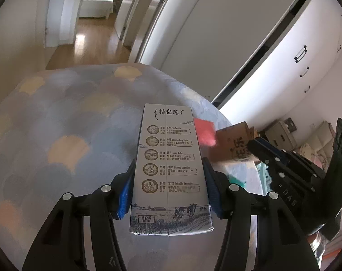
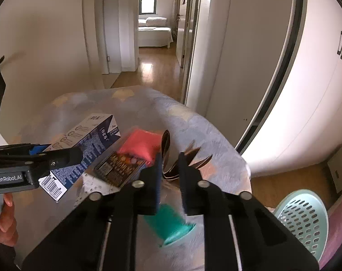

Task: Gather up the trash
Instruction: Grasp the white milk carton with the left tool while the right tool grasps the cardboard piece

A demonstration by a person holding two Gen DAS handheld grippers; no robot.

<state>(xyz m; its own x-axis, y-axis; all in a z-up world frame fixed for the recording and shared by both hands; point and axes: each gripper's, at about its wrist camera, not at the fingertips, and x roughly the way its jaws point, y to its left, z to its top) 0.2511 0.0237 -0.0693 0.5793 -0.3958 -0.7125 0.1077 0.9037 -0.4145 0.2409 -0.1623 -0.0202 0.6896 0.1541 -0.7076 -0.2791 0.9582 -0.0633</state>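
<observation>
While the left gripper (image 1: 168, 162) points down at a slant over the table (image 1: 58, 117), its jaws pinch a milk carton (image 1: 168, 135) by its two narrow sides. Blue pads (image 1: 125, 194) press flat on the card.

Carton's long axis runs straight along the fingers. Its branded end points away from the camera toward the table's far edge; the end with the cow drawing sits nearest the wrist. Printed face is up. From the right wrist view the same carton slants from a barcode end at lower left to the upper right. Cannot tell whether it rests on the cloth or hangs just clear.

Right gripper (image 2: 170, 158) is over the table's right part, frame blurred. Its jaws stand drawn almost together, only a slim gap showing. A dark wrapper (image 2: 166, 149) with a serrated edge lies in line with that gap; cannot tell whether it is nipped.

Just left of those jaws lie a red packet (image 2: 140, 145) and, touching it, a snack packet (image 2: 116, 169) with dark print and a silver edge. A teal item (image 2: 171, 223) lies under the right gripper, too smeared to identify.

Table wears a blue-grey scalloped cloth with yellow patches. A pale teal perforated basket (image 2: 304, 216) sits off the table's right edge. A person's hand (image 2: 6, 221) grips the left tool.
</observation>
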